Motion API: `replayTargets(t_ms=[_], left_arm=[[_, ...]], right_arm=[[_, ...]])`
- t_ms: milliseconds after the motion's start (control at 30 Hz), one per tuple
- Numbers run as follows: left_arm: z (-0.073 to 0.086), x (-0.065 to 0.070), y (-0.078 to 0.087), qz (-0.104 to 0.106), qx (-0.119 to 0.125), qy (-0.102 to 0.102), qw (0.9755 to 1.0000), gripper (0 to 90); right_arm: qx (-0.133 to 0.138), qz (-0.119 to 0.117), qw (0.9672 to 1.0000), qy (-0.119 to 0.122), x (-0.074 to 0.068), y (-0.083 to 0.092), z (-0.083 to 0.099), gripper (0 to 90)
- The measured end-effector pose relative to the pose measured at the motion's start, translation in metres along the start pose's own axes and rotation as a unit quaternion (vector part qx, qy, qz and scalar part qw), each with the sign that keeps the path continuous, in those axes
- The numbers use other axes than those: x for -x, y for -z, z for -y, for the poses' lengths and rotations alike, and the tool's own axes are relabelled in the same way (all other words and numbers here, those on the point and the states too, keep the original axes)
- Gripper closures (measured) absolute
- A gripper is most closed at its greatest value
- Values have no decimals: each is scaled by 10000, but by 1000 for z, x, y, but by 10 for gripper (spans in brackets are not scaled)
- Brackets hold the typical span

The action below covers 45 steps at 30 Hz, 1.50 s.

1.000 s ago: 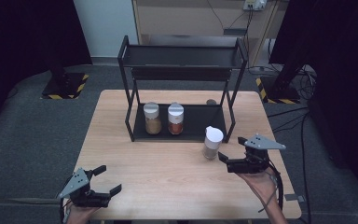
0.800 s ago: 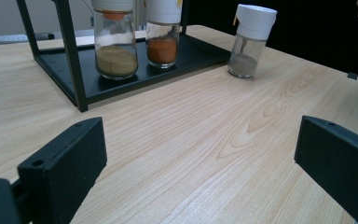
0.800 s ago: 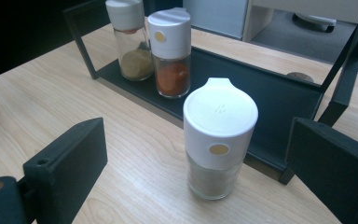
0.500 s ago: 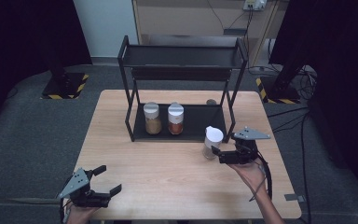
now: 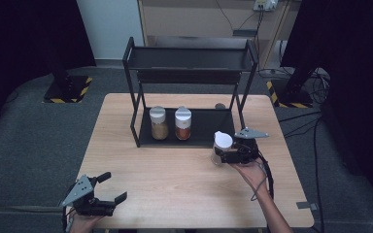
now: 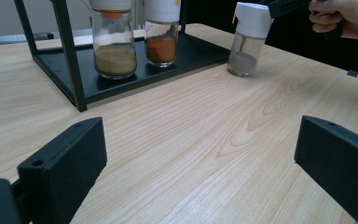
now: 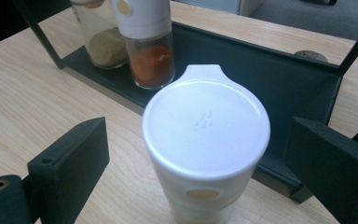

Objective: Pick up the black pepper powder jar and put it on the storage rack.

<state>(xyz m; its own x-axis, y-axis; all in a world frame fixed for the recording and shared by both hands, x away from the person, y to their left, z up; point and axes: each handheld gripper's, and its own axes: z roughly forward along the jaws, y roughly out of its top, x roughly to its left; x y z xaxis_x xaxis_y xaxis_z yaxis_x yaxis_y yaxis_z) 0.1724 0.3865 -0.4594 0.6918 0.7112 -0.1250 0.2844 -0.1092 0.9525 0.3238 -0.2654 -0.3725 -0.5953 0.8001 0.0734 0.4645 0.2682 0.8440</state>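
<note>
A clear jar with a white flip lid (image 5: 222,144) stands on the wooden table (image 5: 175,179) just in front of the rack's right leg. My right gripper (image 5: 222,155) is level with it. In the right gripper view the jar (image 7: 205,140) stands between the two black jaws, with a gap on each side. The jaws have just been closing a little, and the right gripper (image 7: 200,156) is still open. My left gripper (image 5: 114,186) rests open at the table's near left corner with nothing between its jaws. The left gripper view has the jar (image 6: 248,39) far off.
A black two-shelf rack (image 5: 194,58) stands at the back of the table. On its lower shelf are a tan spice jar (image 5: 159,124) and a red spice jar (image 5: 183,124). A small round disc (image 5: 219,106) lies behind the rack.
My right gripper has moved left and slightly down, so the white-lidded jar now stands between its jaws. The left gripper has stayed put.
</note>
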Motion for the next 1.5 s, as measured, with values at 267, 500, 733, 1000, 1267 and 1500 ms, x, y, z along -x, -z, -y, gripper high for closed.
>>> replayTargets(t_ms=[267,500,733,1000,1267,1500], left_arm=[[0,0,0,1,-4,-6,10000,12],[0,0,0,1,-10,-12,10000,13],[0,0,0,0,-1,-5,10000,12],[0,0,0,-3,7,-3,10000,12],[0,0,0,1,5,-11,10000,12],[0,0,0,9,1,-13,10000,12]], right_arm=[[-86,64,9999,-70,0,-15,1,80],[-107,111,9998,-101,0,-23,4,128],[-52,183,9997,139,-6,-26,9,302],[-1,279,9995,151,-12,-26,11,307],[33,280,9994,221,-15,-20,7,308],[93,147,9994,301,-18,-9,-11,308]])
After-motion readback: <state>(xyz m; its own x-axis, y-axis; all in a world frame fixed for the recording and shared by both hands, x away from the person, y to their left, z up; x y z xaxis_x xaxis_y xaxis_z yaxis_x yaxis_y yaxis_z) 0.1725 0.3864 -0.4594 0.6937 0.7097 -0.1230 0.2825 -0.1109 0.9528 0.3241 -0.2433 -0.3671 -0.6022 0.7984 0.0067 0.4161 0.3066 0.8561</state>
